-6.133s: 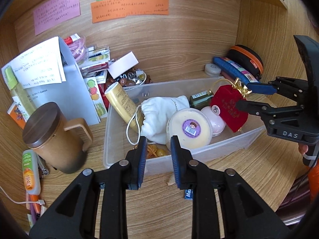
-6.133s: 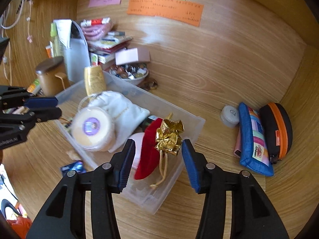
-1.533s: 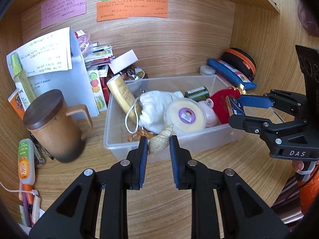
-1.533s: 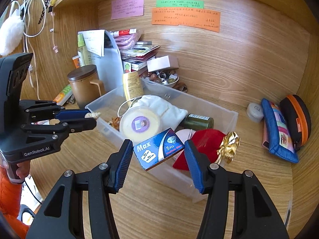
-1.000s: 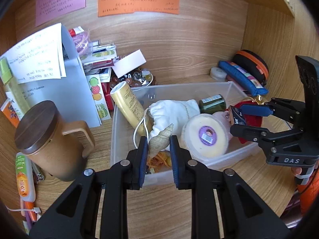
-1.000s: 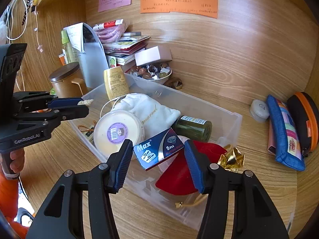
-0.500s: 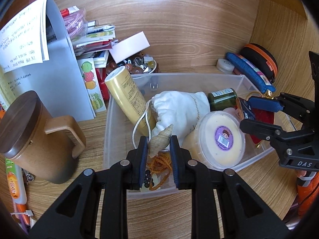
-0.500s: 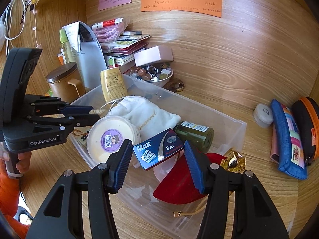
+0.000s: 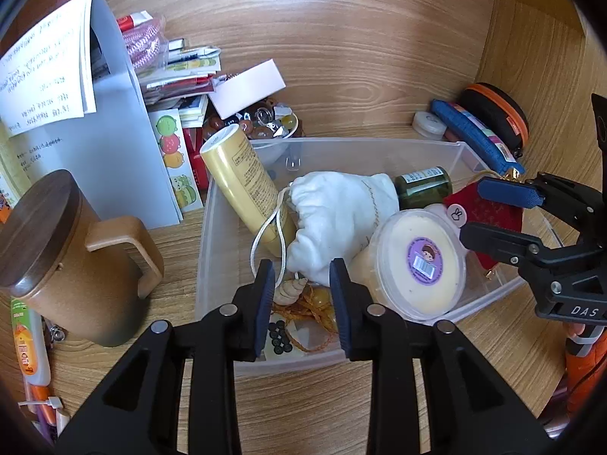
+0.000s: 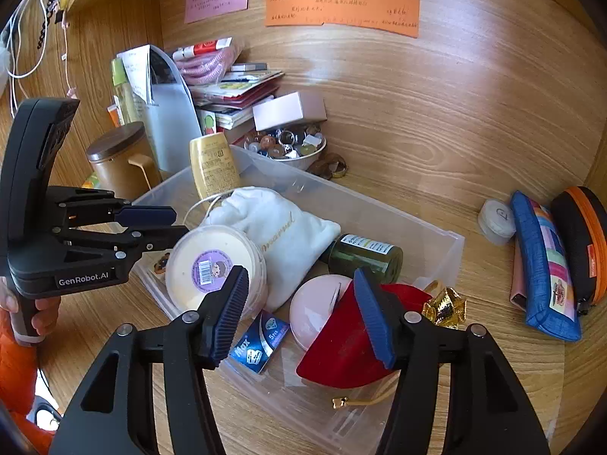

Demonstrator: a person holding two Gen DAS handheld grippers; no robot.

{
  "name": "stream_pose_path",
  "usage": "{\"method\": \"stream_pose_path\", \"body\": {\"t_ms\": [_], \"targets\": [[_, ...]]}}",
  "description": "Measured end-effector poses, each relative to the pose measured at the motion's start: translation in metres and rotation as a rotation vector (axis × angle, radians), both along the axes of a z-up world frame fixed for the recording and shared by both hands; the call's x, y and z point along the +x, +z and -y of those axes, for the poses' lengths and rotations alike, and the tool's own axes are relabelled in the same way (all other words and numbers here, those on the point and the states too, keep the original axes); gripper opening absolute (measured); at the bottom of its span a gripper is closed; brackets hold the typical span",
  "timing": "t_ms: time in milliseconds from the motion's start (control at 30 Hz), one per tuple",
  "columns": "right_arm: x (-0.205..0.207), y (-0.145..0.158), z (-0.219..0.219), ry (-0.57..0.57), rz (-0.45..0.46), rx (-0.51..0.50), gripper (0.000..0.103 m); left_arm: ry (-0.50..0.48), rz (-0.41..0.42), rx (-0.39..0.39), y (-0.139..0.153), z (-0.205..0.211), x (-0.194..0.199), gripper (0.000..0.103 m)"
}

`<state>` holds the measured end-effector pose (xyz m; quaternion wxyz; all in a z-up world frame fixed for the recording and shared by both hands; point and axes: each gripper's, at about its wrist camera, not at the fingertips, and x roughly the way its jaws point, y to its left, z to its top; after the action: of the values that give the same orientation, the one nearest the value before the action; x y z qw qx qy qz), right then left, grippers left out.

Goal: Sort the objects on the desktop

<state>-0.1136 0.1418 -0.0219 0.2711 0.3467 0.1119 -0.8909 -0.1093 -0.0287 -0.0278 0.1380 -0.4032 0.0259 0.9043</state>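
Observation:
A clear plastic bin (image 9: pixel 212 227) (image 10: pixel 436 242) holds a yellow tube (image 9: pixel 246 185), a white drawstring pouch (image 9: pixel 337 212), a round cream tub (image 9: pixel 421 261) (image 10: pixel 212 261), a green jar (image 10: pixel 364 254), a pink compact (image 10: pixel 318 307) and a red velvet pouch (image 10: pixel 349 341). My left gripper (image 9: pixel 301 295) is open over the bin's near left corner; a small seashell (image 9: pixel 289 289) lies in the bin below it. My right gripper (image 10: pixel 303 318) is open over the bin's near side; a blue "Max" box (image 10: pixel 260 341) lies in the bin beside its left finger.
A brown lidded mug (image 9: pixel 57 258) stands left of the bin, before a grey file holder (image 9: pixel 95 132) with papers. A bowl of beads (image 10: pixel 288 144) sits behind the bin. A blue pencil case (image 10: pixel 542 265), an orange-trimmed black case (image 10: pixel 584 242) and a small white tin (image 10: pixel 497 220) lie right.
Both grippers opened. The seashell dropped from my left gripper into the bin, and the blue box dropped from my right gripper into the bin.

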Motion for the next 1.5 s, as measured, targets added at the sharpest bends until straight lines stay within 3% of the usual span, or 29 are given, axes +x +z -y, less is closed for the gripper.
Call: {"method": "stream_pose_path", "body": {"t_ms": [233,300,367,500,700,867,1200,1500], "targets": [[0.013,0.013,-0.005,-0.018,-0.027,-0.027,0.063,0.0,-0.033,0.01,0.009,-0.002,0.011,0.045],[0.017,0.018,-0.007,-0.029,-0.044,-0.03,0.07,0.002,-0.051,0.002,0.013,-0.005,0.015,0.052],[0.023,0.024,-0.009,-0.034,-0.064,-0.034,0.072,0.006,-0.07,0.003,0.018,-0.007,0.02,0.062],[0.035,0.036,-0.014,-0.046,-0.095,-0.045,0.084,0.015,-0.115,0.007,0.03,-0.009,0.034,0.07],[0.052,0.049,-0.023,-0.092,-0.133,-0.072,0.087,0.048,-0.19,-0.004,0.047,-0.012,0.057,0.093],[0.066,0.06,-0.033,-0.157,-0.191,-0.07,0.102,0.111,-0.242,0.02,0.063,-0.009,0.08,0.095],[0.089,0.062,-0.045,-0.254,-0.199,-0.146,0.103,0.178,-0.332,0.0,0.075,-0.018,0.119,0.1],[0.115,0.047,-0.039,-0.298,-0.238,-0.103,0.103,0.193,-0.311,0.015,0.061,-0.019,0.124,0.101]]}}
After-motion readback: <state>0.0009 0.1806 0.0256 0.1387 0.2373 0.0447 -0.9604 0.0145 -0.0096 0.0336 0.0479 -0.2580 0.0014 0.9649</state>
